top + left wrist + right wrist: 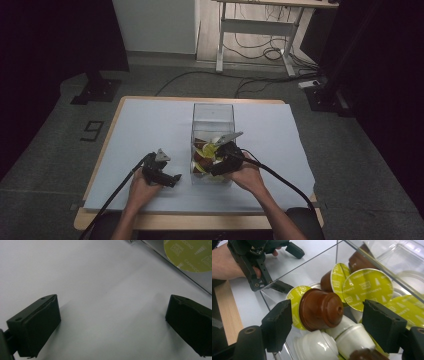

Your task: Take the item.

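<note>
A clear plastic box (pixel 213 112) stands mid-table, holding several coffee capsules (pixel 205 150). My right gripper (pixel 212 167) reaches into it from the near side. In the right gripper view its jaws (pixel 328 307) straddle a brown capsule (pixel 319 308) with a yellow-green lid lying on its side. The left jaw sits at the lid's rim, while a gap separates the right jaw from the capsule's tip. My left gripper (pixel 175 179) rests on the white mat left of the box, its jaws (pixel 112 322) wide apart with nothing between them.
White capsules (pixel 317 345) and more yellow-lidded ones (pixel 367 288) lie around the brown one. A yellow lid (pixel 190 255) shows through the box wall. The white mat (pixel 150 130) covers the wooden table (pixel 107 145). The left hand's gripper (pixel 289 268) lies just outside the box wall.
</note>
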Tool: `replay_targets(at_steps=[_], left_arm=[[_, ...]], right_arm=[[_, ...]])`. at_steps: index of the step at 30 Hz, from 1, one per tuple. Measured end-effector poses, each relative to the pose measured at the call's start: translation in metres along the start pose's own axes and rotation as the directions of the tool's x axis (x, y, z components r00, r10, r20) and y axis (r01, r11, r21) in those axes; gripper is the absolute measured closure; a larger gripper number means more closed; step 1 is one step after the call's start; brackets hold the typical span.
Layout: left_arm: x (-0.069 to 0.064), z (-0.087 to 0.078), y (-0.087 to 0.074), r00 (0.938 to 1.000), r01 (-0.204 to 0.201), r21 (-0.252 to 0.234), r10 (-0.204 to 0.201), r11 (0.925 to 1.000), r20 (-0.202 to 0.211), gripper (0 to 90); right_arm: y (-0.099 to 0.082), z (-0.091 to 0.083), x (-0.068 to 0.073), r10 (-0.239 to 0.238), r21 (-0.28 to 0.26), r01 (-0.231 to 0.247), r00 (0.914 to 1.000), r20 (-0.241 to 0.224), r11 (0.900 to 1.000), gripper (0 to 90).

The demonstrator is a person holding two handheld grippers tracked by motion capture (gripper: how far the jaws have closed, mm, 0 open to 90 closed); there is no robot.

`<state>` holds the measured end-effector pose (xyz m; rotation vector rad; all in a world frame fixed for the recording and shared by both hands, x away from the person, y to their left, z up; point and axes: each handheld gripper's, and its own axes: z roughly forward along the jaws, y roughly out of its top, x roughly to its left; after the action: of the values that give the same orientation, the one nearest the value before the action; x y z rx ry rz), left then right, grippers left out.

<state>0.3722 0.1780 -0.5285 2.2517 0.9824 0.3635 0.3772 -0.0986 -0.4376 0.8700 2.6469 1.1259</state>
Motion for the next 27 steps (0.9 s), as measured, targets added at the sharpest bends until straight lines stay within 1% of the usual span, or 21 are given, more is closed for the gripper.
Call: replay_targets(at_steps=[7, 10, 15, 18, 22, 23, 27], left_arm=[[0.0, 0.0, 0.0, 1.0, -0.001, 0.0, 0.001, 1.0, 0.0, 0.0], [0.0, 0.0, 0.0, 1.0, -0.001, 0.0, 0.001, 1.0, 0.0, 0.0], [0.0, 0.0, 0.0, 1.0, -0.001, 0.0, 0.001, 1.0, 0.0, 0.0], [0.0, 0.0, 0.0, 1.0, -0.001, -0.001, 0.001, 1.0, 0.0, 0.0], [0.0, 0.0, 0.0, 1.0, -0.001, -0.001, 0.001, 1.0, 0.0, 0.0], [0.0, 0.0, 0.0, 1.0, -0.001, 0.0, 0.001, 1.0, 0.0, 0.0], [0.0, 0.0, 0.0, 1.0, -0.001, 0.0, 0.001, 1.0, 0.0, 0.0]], right_arm=[[0.003, 0.008, 0.005, -0.014, 0.018, 0.014, 0.9999, 0.006, 0.9997, 26.4], [0.002, 0.011, 0.004, -0.018, 0.034, 0.017, 0.9995, 0.025, 0.9993, 26.8], [0.002, 0.012, 0.004, -0.029, 0.042, 0.027, 0.9987, 0.041, 0.9987, 29.3], [0.002, 0.012, 0.003, -0.029, 0.048, 0.026, 0.9987, 0.043, 0.9985, 30.6], [0.002, 0.009, 0.002, -0.047, 0.058, 0.043, 0.9964, 0.071, 0.9974, 32.6], [0.002, 0.009, 0.001, -0.047, 0.061, 0.043, 0.9962, 0.073, 0.9972, 32.8], [0.003, 0.011, 0.0, -0.042, 0.072, 0.038, 0.9978, 0.05, 0.9967, 36.6]])
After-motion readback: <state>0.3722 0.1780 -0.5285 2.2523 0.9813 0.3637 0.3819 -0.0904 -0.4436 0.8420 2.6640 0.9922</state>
